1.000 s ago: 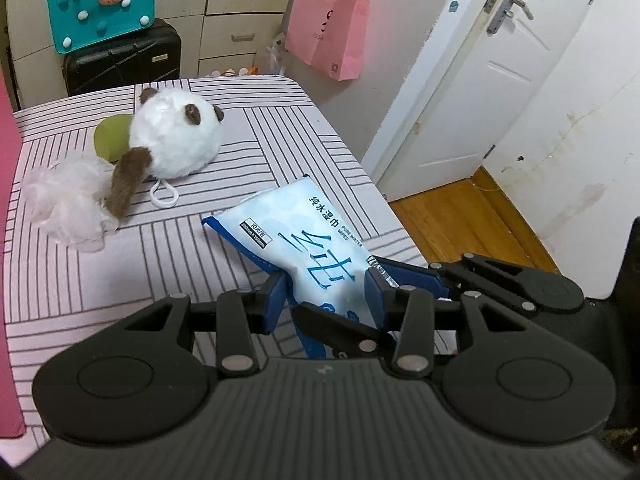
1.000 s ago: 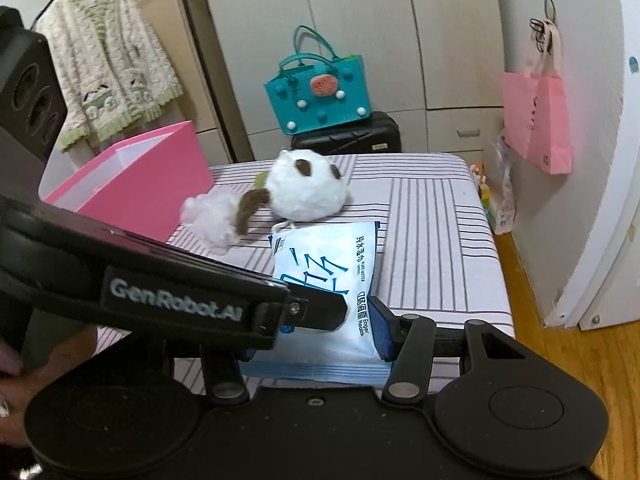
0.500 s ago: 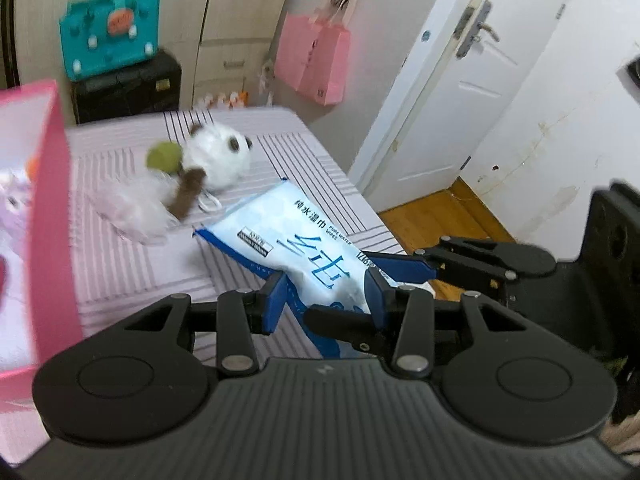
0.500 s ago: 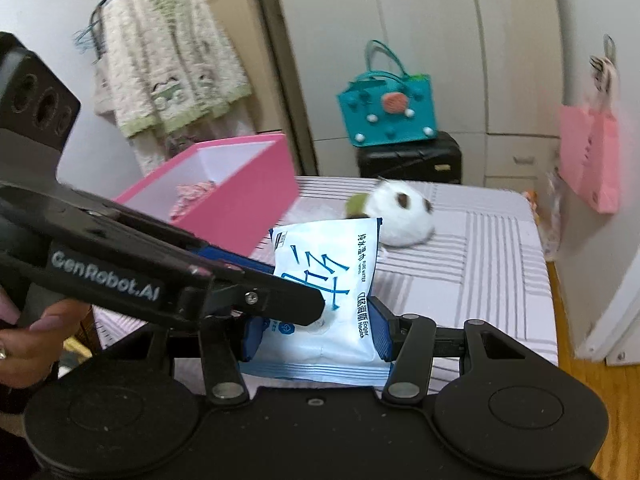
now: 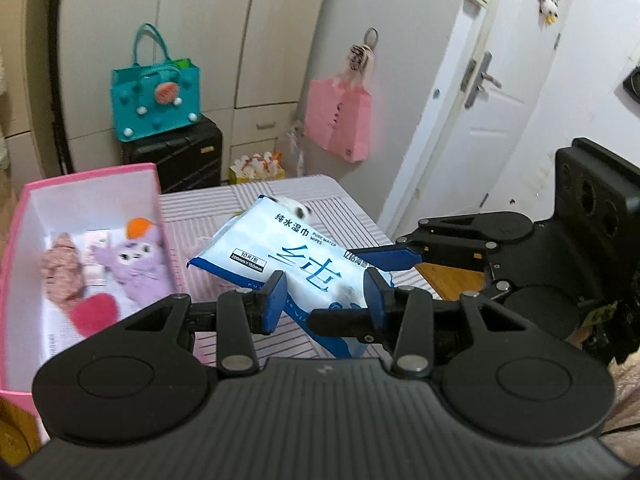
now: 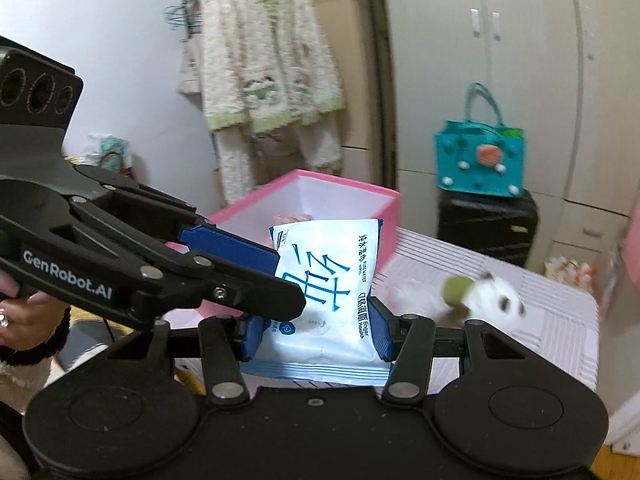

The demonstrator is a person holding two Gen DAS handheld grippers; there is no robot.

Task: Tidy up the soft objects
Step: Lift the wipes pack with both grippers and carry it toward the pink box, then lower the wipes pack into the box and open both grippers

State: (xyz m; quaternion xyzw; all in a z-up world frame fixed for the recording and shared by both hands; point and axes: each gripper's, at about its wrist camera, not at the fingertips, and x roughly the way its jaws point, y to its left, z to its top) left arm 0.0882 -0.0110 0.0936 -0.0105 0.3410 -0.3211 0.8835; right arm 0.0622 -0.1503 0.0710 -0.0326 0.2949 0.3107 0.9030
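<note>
A white and blue pack of wet wipes is held in the air above the striped table. My left gripper and my right gripper are both shut on the pack, each gripping from its own side. A pink box stands to the left, holding a purple plush, a red heart and a pink soft item. The box also shows in the right wrist view, behind the pack. A white panda plush with a green ball lies on the table to the right.
A teal bag sits on a black suitcase behind the table. A pink paper bag hangs on the wall near a white door. A cardigan hangs by the wardrobe.
Both grippers lifted the wipes pack off the table and carried it leftward toward the pink box, which now shows its inside. The panda plush stayed on the table.
</note>
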